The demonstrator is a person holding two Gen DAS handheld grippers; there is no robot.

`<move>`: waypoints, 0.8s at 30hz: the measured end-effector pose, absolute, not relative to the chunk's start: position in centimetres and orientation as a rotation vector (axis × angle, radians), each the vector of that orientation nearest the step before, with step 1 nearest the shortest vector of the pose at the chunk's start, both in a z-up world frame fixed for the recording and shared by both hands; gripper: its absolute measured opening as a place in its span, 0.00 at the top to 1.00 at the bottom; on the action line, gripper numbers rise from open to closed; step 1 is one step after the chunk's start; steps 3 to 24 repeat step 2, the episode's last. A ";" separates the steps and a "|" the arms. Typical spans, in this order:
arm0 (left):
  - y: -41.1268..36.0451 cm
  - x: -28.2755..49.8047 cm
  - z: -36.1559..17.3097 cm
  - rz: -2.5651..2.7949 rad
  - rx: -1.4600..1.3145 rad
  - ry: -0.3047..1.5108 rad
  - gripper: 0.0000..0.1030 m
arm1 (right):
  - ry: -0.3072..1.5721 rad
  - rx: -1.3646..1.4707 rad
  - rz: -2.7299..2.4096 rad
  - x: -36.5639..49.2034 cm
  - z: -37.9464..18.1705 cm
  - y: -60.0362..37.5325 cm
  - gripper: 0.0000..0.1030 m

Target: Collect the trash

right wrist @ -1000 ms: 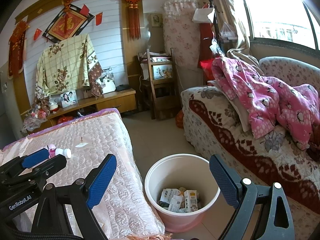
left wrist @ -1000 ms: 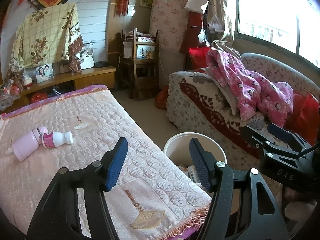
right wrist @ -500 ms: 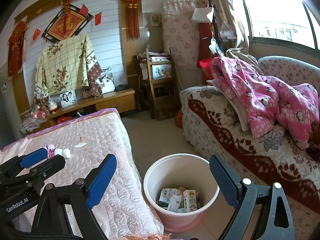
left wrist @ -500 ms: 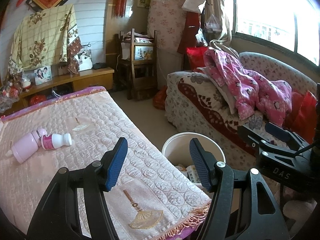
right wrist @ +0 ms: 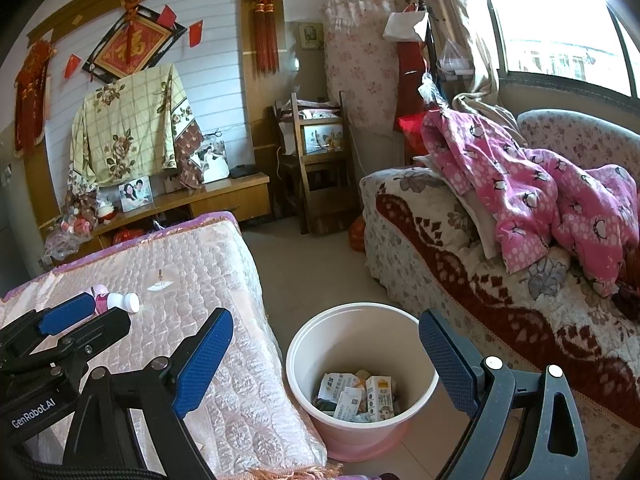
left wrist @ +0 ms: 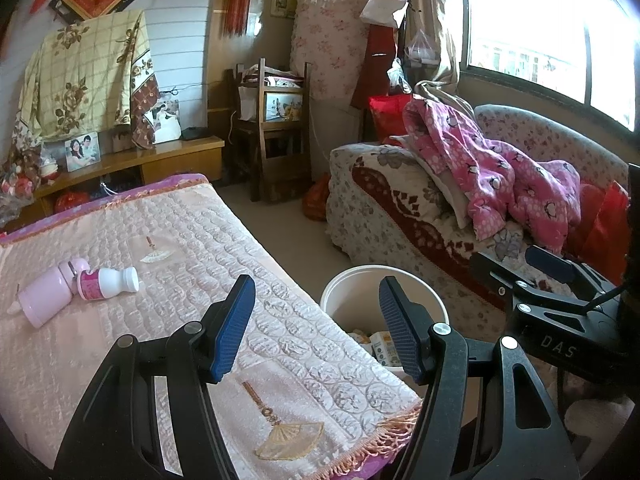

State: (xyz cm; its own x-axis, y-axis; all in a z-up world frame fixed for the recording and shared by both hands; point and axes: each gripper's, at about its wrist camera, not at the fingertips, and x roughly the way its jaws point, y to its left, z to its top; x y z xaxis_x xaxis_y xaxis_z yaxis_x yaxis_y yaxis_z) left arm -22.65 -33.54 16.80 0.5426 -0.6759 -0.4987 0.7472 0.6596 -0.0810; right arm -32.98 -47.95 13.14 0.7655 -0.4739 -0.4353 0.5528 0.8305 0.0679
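**Two bottles left on the table**

Both tongs hang spread and empty: the left gripper over the quilted table, the right gripper above the bin. Beyond lie a small white bottle and pink bottle, touching. They look light, rigid and slick; take the small one across its waist.

The bucket stands on the floor between the table, at its 9 o'clock, and the sofa, at its 3 o'clock. Cartons lie in the bucket. Two bottles lie touching on the table, at 10 o'clock from the bucket. A chair stands beyond, at 12 o'clock.
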 end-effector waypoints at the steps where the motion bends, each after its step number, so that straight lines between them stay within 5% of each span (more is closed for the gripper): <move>1: -33.5 -22.6 16.8 -0.843 0.148 0.528 0.38 | 0.419 0.197 -0.561 -33.0 13.1 -47.9 0.10; 24: -33.5 -22.5 16.7 -0.840 0.148 0.530 0.39 | 0.418 0.198 -0.561 -33.0 13.2 -47.9 0.10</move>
